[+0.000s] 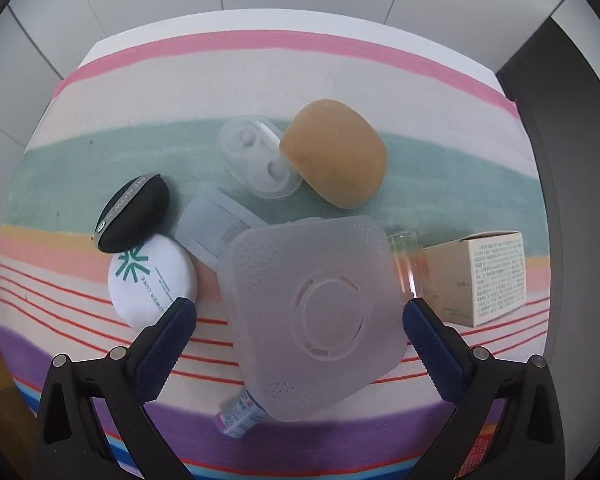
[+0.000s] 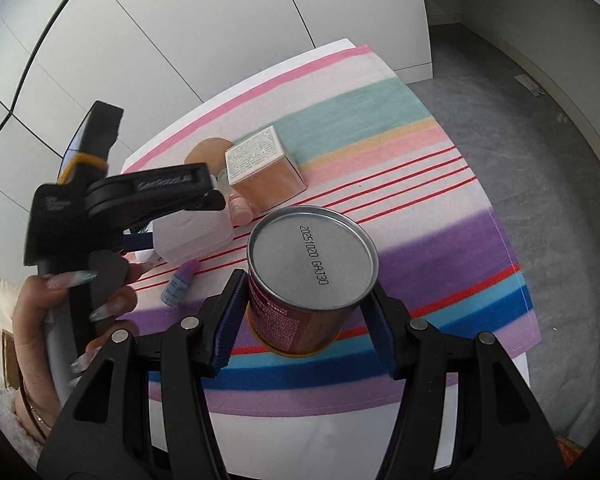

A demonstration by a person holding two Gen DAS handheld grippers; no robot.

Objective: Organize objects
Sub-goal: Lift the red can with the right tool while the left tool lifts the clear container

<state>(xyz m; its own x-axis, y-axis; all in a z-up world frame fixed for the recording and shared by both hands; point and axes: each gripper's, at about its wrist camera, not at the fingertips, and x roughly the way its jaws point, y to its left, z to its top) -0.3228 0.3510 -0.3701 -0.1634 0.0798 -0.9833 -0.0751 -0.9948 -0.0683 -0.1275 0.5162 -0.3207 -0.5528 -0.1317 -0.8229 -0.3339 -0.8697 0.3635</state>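
My left gripper (image 1: pixel 300 316) is open around a frosted translucent plastic case (image 1: pixel 312 312), its fingers apart from the case's sides. Behind the case lie a white round compact (image 1: pixel 150 276), a black puff (image 1: pixel 134 212), a grey sachet (image 1: pixel 214 228), a clear lens case (image 1: pixel 256 156) and a tan sponge (image 1: pixel 336 152). A small purple tube (image 1: pixel 240 414) pokes out from under the frosted case. My right gripper (image 2: pixel 306 312) is shut on a red tin can (image 2: pixel 312 268), held above the striped cloth (image 2: pixel 440 248). The left gripper (image 2: pixel 140 196) also shows in the right wrist view.
A beige carton (image 1: pixel 484 276) and a small glass vial (image 1: pixel 406 264) sit to the right of the frosted case. The carton (image 2: pixel 260 168) also shows in the right wrist view. The table edge and grey floor (image 2: pixel 540 160) lie on the right.
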